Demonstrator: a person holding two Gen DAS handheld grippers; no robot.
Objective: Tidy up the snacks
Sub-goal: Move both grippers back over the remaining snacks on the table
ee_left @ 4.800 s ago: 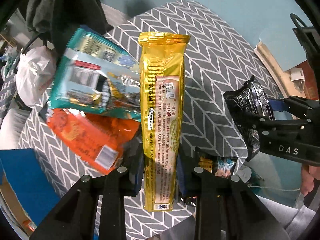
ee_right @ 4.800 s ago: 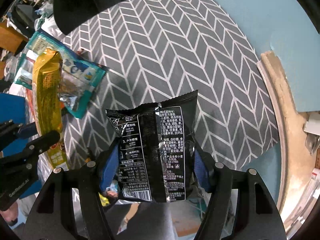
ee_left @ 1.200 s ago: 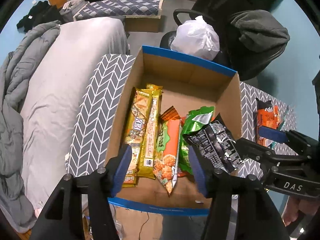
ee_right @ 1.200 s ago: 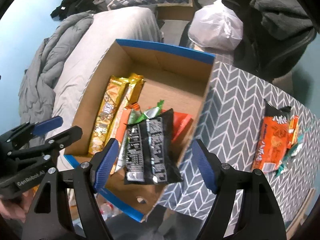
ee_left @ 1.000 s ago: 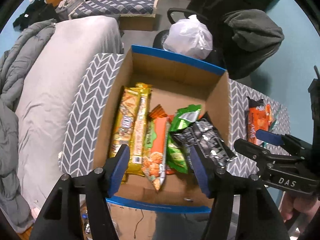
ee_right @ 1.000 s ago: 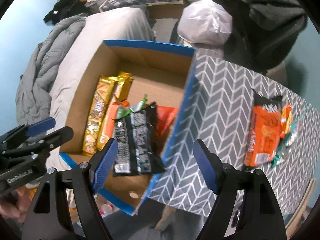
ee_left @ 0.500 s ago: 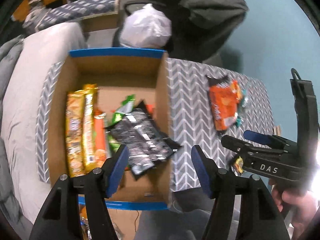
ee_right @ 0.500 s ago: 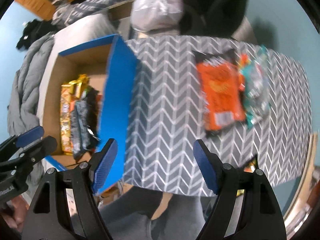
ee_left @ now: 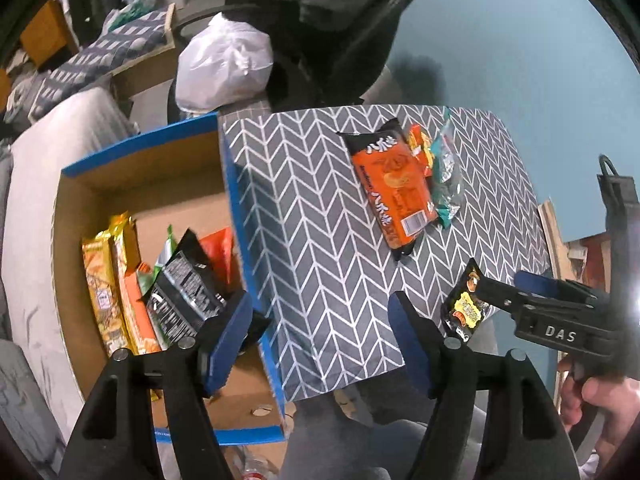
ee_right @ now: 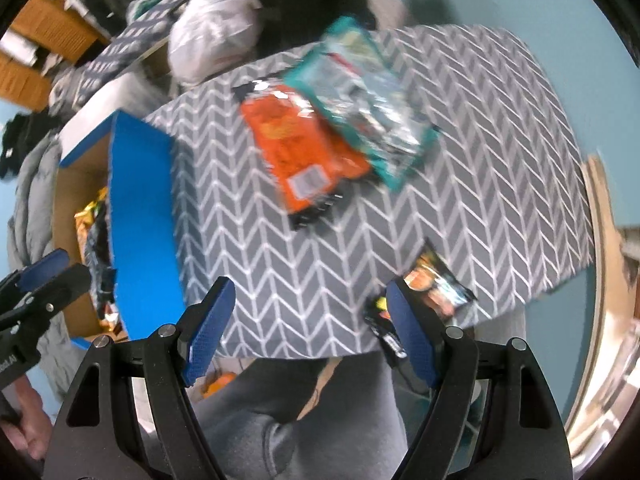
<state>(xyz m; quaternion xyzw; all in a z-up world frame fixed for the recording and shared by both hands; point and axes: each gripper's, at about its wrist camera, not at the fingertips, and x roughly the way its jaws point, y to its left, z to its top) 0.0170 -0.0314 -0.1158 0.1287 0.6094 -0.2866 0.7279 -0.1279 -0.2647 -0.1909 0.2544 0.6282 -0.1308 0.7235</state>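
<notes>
Both our grippers, left (ee_left: 320,332) and right (ee_right: 310,322), gape wide and hold nothing above the table's (ee_left: 312,240) near edge. Nearest on the table lies a small black packet (ee_left: 464,306); farther on lie orange (ee_left: 394,192) and teal (ee_right: 368,100) bags. Left of the table stands the box (ee_left: 140,168), holding packed snacks (ee_left: 180,292).

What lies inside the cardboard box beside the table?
Inside the box: gold packets, an orange packet, a black packet on top. Whatever lies under them is covered.
</notes>
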